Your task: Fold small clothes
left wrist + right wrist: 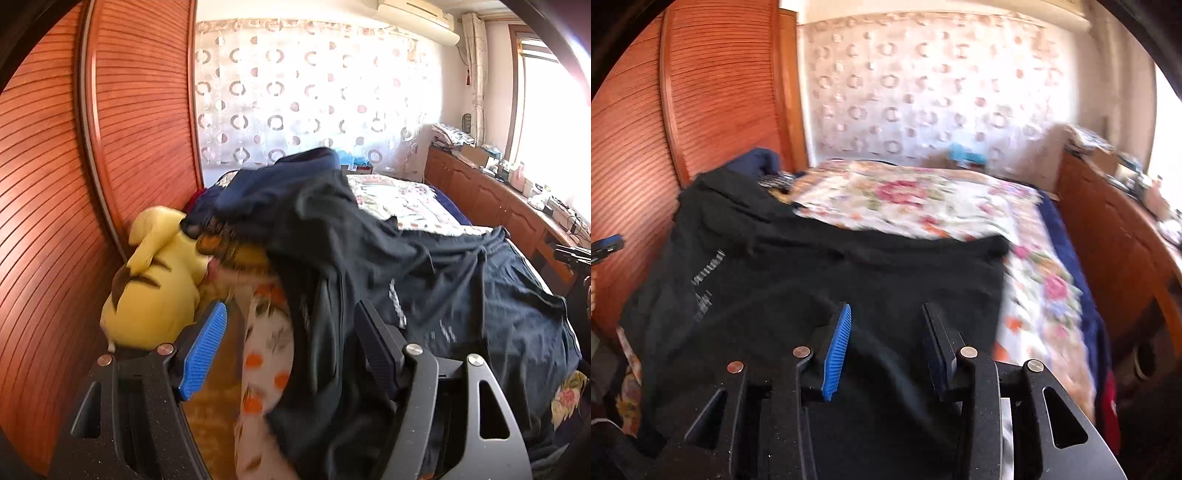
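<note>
— Progress on dark garment?
— Early, by the look of it. Spread across near end of bed, over floral cover. Right part fairly flat. Left part rumpled, heaped up beside yellow plush toy. No clean fold line visible anywhere.

— Jaws?
— Left gripper: spread wide, blue pad bare, dark cloth in the gap but not pinched. Right gripper: parted, above near edge of garment, clamping nothing.

— Remaining?
— Nearly all, at a guess: smoothing the bunched left side, then the folds themselves. Also waiting: white cloth with orange spots, partly under the dark one, and navy heap farther back, both unfolded-looking. No finished stack seen in either view.
</note>
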